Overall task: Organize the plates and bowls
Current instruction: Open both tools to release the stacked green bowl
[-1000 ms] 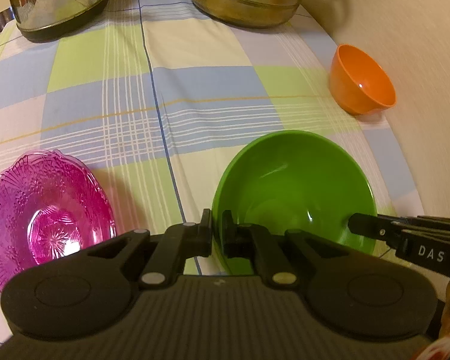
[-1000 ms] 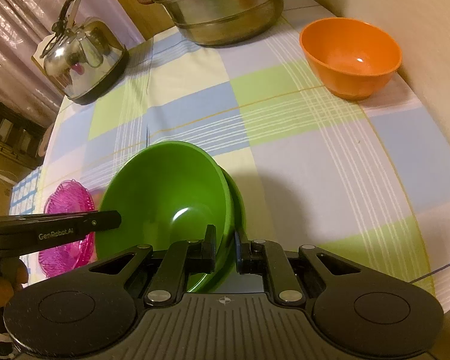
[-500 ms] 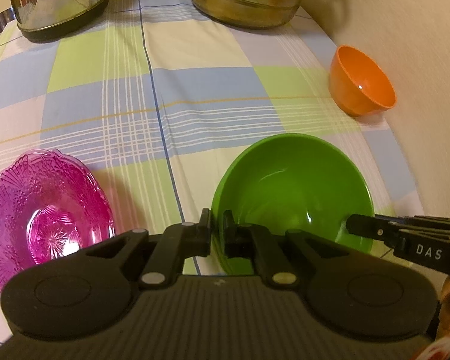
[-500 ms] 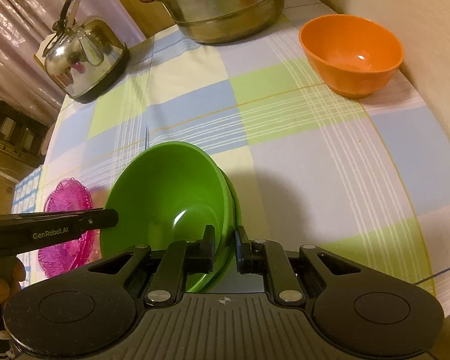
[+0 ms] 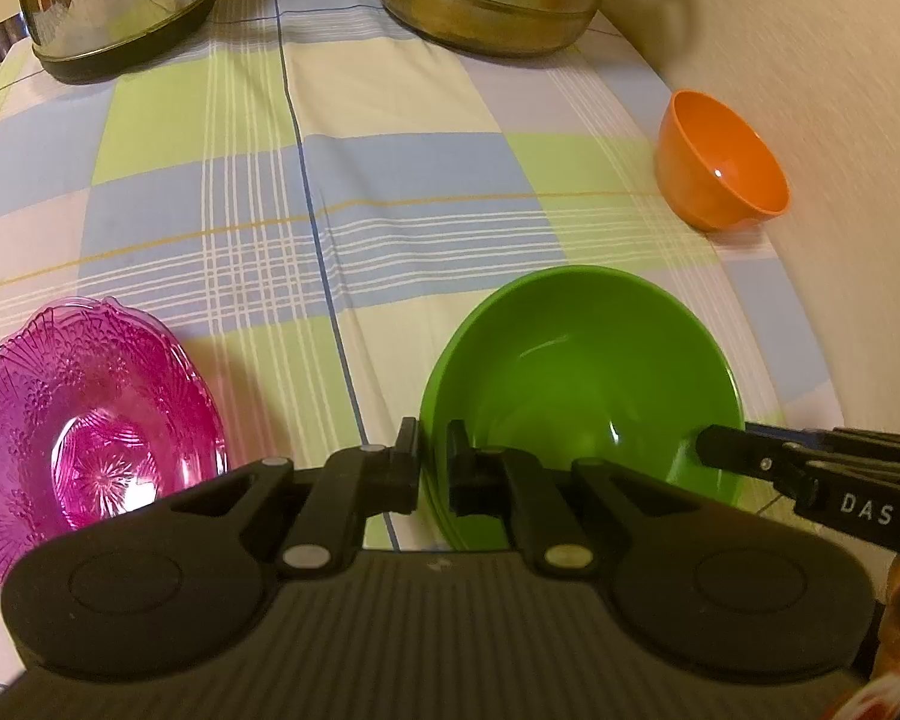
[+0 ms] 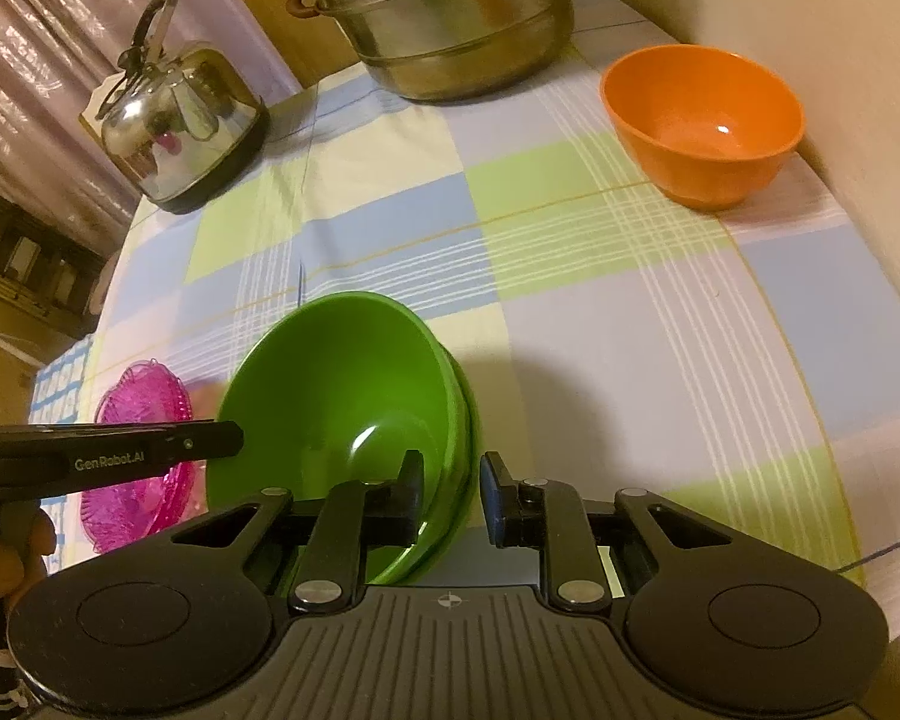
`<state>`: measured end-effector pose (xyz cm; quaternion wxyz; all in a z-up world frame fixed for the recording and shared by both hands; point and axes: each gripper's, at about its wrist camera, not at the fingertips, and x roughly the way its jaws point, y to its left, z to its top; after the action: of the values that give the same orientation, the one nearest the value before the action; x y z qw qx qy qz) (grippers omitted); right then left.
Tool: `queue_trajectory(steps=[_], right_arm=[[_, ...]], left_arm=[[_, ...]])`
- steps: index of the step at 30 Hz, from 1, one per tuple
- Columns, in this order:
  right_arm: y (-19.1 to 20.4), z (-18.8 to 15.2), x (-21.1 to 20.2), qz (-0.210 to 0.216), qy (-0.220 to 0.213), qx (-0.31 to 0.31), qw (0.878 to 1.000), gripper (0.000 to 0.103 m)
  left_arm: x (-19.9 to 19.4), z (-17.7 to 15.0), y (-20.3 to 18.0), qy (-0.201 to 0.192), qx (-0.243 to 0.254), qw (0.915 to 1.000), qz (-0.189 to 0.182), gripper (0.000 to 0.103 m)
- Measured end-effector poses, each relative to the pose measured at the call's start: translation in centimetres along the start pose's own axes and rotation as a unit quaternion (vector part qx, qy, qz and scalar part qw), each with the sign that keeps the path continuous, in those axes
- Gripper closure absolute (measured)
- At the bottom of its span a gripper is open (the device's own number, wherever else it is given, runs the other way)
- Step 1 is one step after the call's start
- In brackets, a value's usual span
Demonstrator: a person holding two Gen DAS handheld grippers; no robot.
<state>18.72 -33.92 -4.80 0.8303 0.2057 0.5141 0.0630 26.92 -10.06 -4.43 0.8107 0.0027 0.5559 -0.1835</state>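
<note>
Left wrist view showed the left gripper (image 5: 432, 468) with its jaws pinched on the near rim of the green bowl (image 5: 582, 384), one finger outside the wall and one inside, likely to steady it. That bowl appeared to sit nested in a second green one, whose edge showed as a double rim in the right wrist view. The right gripper (image 6: 450, 495) straddled the opposite side of the rim, but its jaws stood apart with a clear gap on the outer side, so it gripped nothing. Both bowls rested on the checked tablecloth (image 5: 330, 192). The pink glass dish (image 5: 90, 444) lay just left of them, and the orange bowl (image 6: 705, 123) sat well apart near the wall, seemingly not yet stacked. A kettle (image 6: 177, 126) and a steel pot (image 6: 450, 24) stood at the far end.
</note>
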Motion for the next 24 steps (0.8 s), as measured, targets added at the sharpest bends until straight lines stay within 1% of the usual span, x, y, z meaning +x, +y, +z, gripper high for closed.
queue_trajectory(steps=[3, 7, 11, 15, 16, 17, 18, 20, 22, 24], right_arm=[[-0.2, 0.0, 0.4, -0.002, 0.000, 0.006, 1.000, 0.092], [-1.2, 0.3, 0.5, 0.016, 0.006, 0.030, 0.999, 0.093], [-0.5, 0.6, 0.5, 0.008, 0.012, 0.005, 1.000, 0.092], [-0.3, 0.3, -0.1, 0.005, -0.002, -0.012, 1.000, 0.091], [-0.3, 0.3, -0.3, 0.006, -0.005, -0.011, 1.000, 0.090], [-0.4, 0.3, -0.6, 0.005, -0.009, -0.010, 1.000, 0.086], [-0.4, 0.3, -0.8, 0.004, -0.013, -0.009, 1.000, 0.082], [-0.5, 0.4, -1.5, 0.008, -0.022, -0.007, 1.000, 0.064], [-0.8, 0.6, -2.1, 0.011, -0.031, 0.000, 0.999, 0.060], [-1.2, 0.8, -2.8, 0.011, -0.041, 0.009, 0.999, 0.060]], left_arm=[[-0.2, 0.0, 0.0, -0.002, 0.001, 1.0000, -0.003, 0.097], [-0.3, -0.1, 0.2, -0.001, 0.001, 1.0000, -0.006, 0.097], [-0.1, -0.1, 0.1, -0.002, 0.003, 1.0000, -0.001, 0.097], [-0.4, -0.1, 0.1, -0.008, 0.004, 0.9999, 0.006, 0.096], [-0.6, 0.0, 0.1, -0.010, 0.003, 0.9999, 0.007, 0.095], [-0.8, 0.1, 0.2, -0.013, 0.003, 0.9999, 0.009, 0.093], [-1.0, 0.3, 0.3, -0.015, 0.002, 0.9998, 0.009, 0.089], [-1.5, 0.6, 0.4, -0.020, 0.000, 0.9998, 0.007, 0.086], [-2.0, 1.2, 0.4, -0.026, 0.000, 0.9997, 0.006, 0.079], [-2.5, 1.9, 0.2, -0.032, 0.002, 0.9995, 0.002, 0.075]])
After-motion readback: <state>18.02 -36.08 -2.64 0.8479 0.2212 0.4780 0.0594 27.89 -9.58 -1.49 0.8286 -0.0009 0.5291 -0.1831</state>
